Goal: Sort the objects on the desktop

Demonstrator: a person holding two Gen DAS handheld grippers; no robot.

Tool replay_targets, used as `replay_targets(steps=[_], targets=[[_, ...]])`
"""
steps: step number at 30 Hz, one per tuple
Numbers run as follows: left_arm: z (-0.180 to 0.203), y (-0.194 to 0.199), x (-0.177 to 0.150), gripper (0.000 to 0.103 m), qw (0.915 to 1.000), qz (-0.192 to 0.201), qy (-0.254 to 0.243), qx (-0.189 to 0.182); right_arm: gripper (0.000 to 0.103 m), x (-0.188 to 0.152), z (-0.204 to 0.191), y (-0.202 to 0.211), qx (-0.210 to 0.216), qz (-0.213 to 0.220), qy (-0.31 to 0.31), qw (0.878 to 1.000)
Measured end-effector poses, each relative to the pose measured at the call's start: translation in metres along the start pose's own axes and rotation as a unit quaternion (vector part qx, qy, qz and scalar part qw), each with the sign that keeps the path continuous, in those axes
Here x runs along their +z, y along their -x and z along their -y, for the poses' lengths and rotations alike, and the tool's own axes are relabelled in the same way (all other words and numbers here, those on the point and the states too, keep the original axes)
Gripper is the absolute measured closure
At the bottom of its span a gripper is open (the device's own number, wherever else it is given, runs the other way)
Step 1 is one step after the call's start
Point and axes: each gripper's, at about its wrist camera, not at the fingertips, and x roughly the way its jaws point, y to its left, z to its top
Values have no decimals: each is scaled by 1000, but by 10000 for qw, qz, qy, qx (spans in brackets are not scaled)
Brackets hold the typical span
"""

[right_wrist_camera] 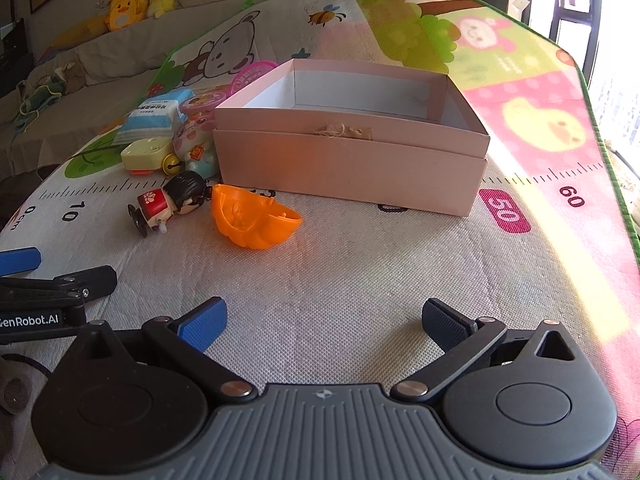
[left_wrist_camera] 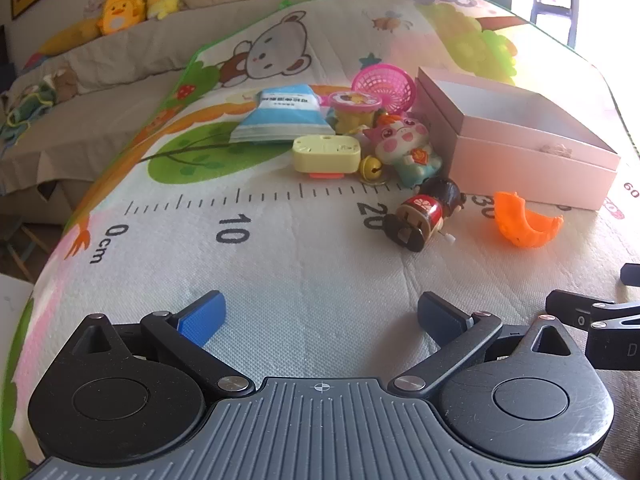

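Clutter is the main hazard here, and nearly all of it sits packed against the left wall of the box (right_wrist_camera: 352, 160), which stands open and looks empty from what the right view shows of its inside. Both the left gripper (left_wrist_camera: 320, 318) and the right gripper (right_wrist_camera: 324, 322) hover over bare mat (right_wrist_camera: 360, 280) well short of the box, jaws spread wide with nothing between them. Nearest the box's front left corner lies the orange shell (right_wrist_camera: 254, 220), hollow and curved; pads closing on its rim would probably squeeze it out sideways, or tip it, since it rests on a rounded back. Just left of the shell lies the doll (left_wrist_camera: 430, 214) on its side, close enough that a wide approach to either could knock the other. Farther back along that left wall, the cat toy (left_wrist_camera: 408, 146), bell (left_wrist_camera: 370, 168), yellow case (left_wrist_camera: 326, 154), pouch (left_wrist_camera: 282, 114), pink tub (left_wrist_camera: 354, 110) and basket (left_wrist_camera: 384, 86) touch or overlap, so one pulled piece may drag its neighbours, and the small round bell could roll off. The box is light card, I judge: a bump from a loaded gripper might shove it. The two grippers also sit side by side, so reaching together for the shell risks a clash.
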Motion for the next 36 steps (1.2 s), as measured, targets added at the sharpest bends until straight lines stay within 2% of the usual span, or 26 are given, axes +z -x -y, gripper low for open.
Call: replay_targets(steps=[6, 13, 15, 18, 24, 29, 32, 33, 34, 35, 36], targets=[[1, 0, -1, 0, 10000, -5, -31, 13, 0, -2, -3, 7, 226, 42, 184, 9996], [1, 1, 1, 0, 10000, -28, -83, 25, 0, -9, -10, 25, 182, 395, 732, 9964], [-1, 4, 2, 0, 9998, 8, -188, -87, 0, -6, -9, 29, 248, 423, 761, 9959], [-4, 9, 5, 0, 9995, 133, -271, -57, 0, 7, -10, 29, 427, 422, 780, 9951], [-14, 12, 17, 0, 9996, 172, -223, 11, 0, 37, -22, 0, 656, 374, 780, 9941], [-13, 10, 20, 0, 9995, 57, -303, -87, 0, 51, -17, -33, 674, 111, 344, 9971], [-10, 10, 19, 0, 9993, 15, -330, -172, 13, 51, -15, -37, 779, 153, 303, 9964], [-10, 10, 18, 0, 9992, 11, -346, -186, 22, 50, -15, -36, 805, 179, 340, 9960], [-8, 10, 18, 0, 9991, 12, -370, -203, 38, 50, -15, -35, 829, 195, 382, 9956], [-6, 10, 17, 0, 9989, 18, -405, -235, 46, 50, -15, -33, 867, 175, 410, 9952], [-4, 11, 17, 0, 9987, 28, -435, -266, 48, 49, -13, -31, 902, 170, 396, 9950]])
